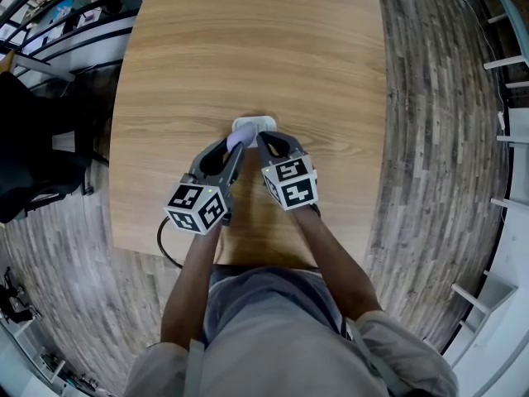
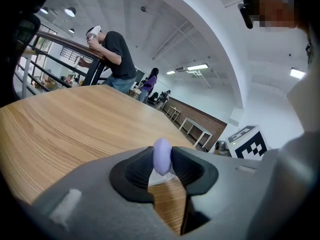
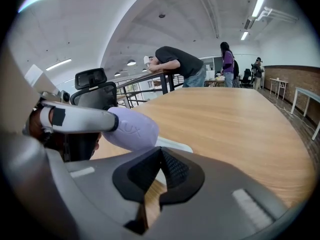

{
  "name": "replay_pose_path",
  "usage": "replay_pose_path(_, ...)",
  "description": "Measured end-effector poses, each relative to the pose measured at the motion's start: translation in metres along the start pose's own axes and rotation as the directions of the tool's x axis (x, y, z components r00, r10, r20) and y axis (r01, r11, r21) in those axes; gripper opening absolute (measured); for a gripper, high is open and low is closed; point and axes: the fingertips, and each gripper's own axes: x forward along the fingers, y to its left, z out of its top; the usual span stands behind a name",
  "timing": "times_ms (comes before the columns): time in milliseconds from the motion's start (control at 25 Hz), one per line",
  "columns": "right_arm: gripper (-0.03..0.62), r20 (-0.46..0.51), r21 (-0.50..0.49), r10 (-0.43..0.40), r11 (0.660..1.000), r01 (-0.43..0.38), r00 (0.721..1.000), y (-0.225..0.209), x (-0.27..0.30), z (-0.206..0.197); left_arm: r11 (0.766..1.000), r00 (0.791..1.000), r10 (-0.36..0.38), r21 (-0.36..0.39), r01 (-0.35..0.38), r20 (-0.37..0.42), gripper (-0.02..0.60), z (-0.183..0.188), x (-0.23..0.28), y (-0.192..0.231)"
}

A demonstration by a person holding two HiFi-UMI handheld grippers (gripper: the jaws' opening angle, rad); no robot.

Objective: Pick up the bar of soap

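Observation:
A lilac bar of soap (image 1: 236, 137) is pinched on edge between the jaws of my left gripper (image 1: 235, 145), a little above the wooden table (image 1: 248, 48). In the left gripper view the soap (image 2: 161, 155) stands upright between the two dark pads, with the white soap dish (image 2: 161, 178) below it. My right gripper (image 1: 266, 141) sits close beside it on the right, jaws together with nothing between them. In the right gripper view the soap (image 3: 131, 129) shows at the left, with one white finger (image 3: 75, 119) of the left gripper across it, above the dish (image 3: 173, 145).
The white dish (image 1: 254, 123) rests near the table's near-middle. A black office chair (image 3: 93, 91) and a railing (image 1: 74, 31) are off the table's left side. People stand at the far end of the room (image 3: 177, 64). Plank flooring (image 1: 438, 139) surrounds the table.

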Motion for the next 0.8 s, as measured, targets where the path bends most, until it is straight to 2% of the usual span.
replay_pose_path(800,0.002,0.131,-0.025,0.017,1.0,-0.014,0.991,0.02,-0.051,0.038,1.0,0.993,0.004,0.007,-0.005,0.117,0.118,0.035,-0.034,-0.025)
